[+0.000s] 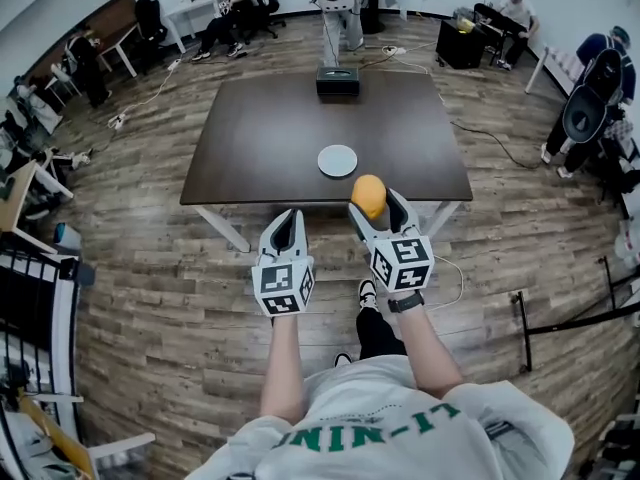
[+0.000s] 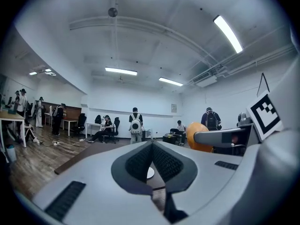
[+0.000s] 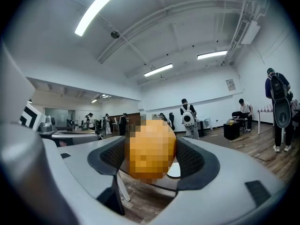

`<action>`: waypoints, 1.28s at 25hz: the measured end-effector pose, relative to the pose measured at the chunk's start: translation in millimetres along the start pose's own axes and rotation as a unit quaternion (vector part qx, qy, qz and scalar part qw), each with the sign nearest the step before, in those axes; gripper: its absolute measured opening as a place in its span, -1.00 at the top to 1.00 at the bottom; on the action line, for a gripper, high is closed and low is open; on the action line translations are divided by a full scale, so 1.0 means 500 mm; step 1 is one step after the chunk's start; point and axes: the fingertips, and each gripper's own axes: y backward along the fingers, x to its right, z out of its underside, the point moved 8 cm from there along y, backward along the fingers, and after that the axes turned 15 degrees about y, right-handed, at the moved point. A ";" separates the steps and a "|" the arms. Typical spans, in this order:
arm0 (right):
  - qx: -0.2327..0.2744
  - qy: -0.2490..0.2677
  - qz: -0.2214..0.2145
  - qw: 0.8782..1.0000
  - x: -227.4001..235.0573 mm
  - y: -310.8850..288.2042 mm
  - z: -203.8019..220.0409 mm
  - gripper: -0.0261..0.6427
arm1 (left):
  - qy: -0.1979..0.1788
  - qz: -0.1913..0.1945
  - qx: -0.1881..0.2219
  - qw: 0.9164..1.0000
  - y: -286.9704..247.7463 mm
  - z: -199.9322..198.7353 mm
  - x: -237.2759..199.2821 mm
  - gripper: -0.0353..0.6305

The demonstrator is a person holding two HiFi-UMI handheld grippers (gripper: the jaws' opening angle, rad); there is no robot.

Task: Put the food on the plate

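Right gripper: jaws wide, clamped on orange food, held over near edge of table, short of plate. Plate bare. Left gripper: jaws together, empty. Placement remains.

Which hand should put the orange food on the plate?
The right. Its gripper is clamped on the food, and the plate lies just beyond it on the table. The left gripper is shut on nothing, so it would need to take the food first.
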 end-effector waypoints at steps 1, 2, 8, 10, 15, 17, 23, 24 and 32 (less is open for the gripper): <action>0.003 -0.003 -0.004 1.000 0.012 -0.028 0.000 -0.09 | 0.004 -0.009 0.001 1.000 -0.024 -0.003 -0.011 0.85; 0.005 -0.005 -0.008 1.000 0.026 -0.058 0.000 -0.09 | 0.008 -0.019 0.003 1.000 -0.053 -0.007 -0.023 0.85; 0.013 -0.015 -0.031 0.999 0.146 -0.245 -0.004 -0.09 | 0.013 -0.039 0.022 0.999 -0.253 -0.055 -0.064 0.85; 0.026 -0.018 -0.042 0.999 0.184 -0.306 -0.016 -0.09 | 0.009 -0.041 0.029 0.999 -0.328 -0.082 -0.065 0.85; 0.039 -0.022 -0.057 0.997 0.277 -0.431 -0.039 -0.09 | 0.010 -0.044 0.041 0.998 -0.480 -0.123 -0.061 0.85; 0.040 -0.027 -0.062 0.997 0.310 -0.471 -0.038 -0.09 | 0.007 -0.044 0.038 0.998 -0.534 -0.127 -0.062 0.85; 0.028 -0.033 -0.075 0.996 0.381 -0.561 -0.011 -0.09 | 0.009 -0.041 0.023 0.999 -0.656 -0.110 -0.055 0.85; 0.022 -0.027 -0.072 0.997 0.388 -0.575 -0.010 -0.08 | 0.009 -0.041 0.020 0.999 -0.669 -0.110 -0.058 0.85; -0.034 0.007 -0.062 0.998 0.410 -0.679 0.005 -0.08 | 0.016 -0.028 0.008 0.999 -0.775 -0.116 -0.124 0.85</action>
